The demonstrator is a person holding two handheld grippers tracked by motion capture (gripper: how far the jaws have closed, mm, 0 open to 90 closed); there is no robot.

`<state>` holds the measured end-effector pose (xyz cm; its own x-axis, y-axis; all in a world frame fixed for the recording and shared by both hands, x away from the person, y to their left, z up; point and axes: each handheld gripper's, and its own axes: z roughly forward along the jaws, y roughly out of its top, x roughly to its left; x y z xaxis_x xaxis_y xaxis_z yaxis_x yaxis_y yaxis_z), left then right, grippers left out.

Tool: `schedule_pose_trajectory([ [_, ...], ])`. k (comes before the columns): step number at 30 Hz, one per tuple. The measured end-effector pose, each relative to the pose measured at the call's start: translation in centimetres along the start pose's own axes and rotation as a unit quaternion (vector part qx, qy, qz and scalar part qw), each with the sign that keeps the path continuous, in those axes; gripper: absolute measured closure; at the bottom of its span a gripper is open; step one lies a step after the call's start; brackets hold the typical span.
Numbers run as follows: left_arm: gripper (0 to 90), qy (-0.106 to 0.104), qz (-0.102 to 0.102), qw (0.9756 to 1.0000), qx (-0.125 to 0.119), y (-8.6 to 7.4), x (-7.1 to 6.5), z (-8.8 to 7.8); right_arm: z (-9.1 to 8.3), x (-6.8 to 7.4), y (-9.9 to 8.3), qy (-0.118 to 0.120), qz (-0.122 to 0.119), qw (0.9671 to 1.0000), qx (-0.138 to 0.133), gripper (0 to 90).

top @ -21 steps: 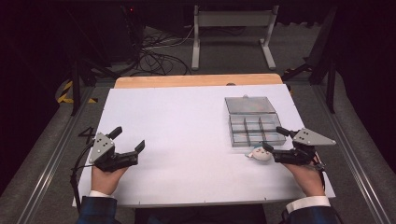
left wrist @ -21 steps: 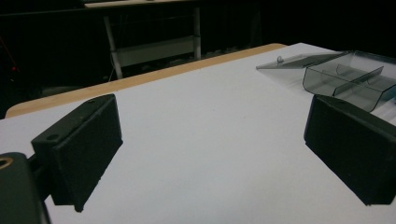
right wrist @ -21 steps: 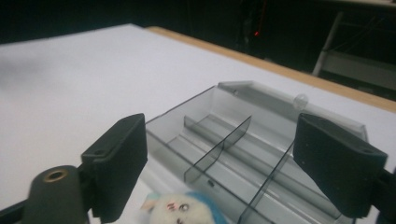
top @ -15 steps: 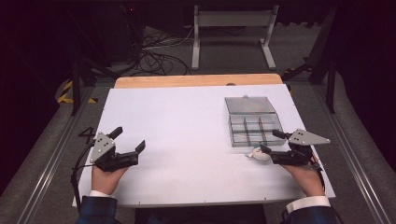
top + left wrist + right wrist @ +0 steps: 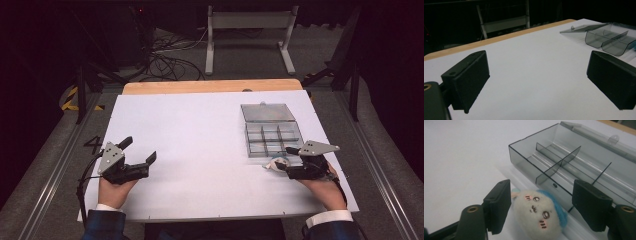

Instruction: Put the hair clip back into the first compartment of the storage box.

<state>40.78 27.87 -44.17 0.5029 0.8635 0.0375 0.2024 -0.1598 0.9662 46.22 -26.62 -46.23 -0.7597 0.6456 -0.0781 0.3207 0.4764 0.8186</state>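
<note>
Between the right gripper's (image 5: 541, 206) half-open jaws: plush toy (image 5: 539, 217), unpinched, long axis toward five o'clock; left gripper (image 5: 131, 159) wide open, empty.

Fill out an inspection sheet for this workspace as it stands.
Surface: white table top, bare over most of its area, wooden strip along the far edge.
Job's things: small plush toy lying beside the near wall of the clear compartment box, whose lid is open.
Clutter: nothing seen.
Grippers: left gripper open, resting on the table; right gripper around the plush toy, one pad touching, the other apart.
Cables: black cable trailing from the left gripper; loose cables on the floor beyond the table.
Surroundings: dark room, a metal stand behind the table.
</note>
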Motion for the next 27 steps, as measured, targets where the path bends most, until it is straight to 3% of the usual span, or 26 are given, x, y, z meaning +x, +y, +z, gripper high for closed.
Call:
schedule_pose_trajectory([
  [11,5.0,0.000,0.002,1.0000,0.004,0.0,0.0,0.1,0.8,0.1,-0.4,0.005,-0.013,0.9988,0.046,38.3],
  [27,5.1,0.000,0.006,1.0000,0.005,-0.1,0.0,0.1,1.6,0.1,-0.7,0.000,-0.026,0.9969,0.074,37.1],
])
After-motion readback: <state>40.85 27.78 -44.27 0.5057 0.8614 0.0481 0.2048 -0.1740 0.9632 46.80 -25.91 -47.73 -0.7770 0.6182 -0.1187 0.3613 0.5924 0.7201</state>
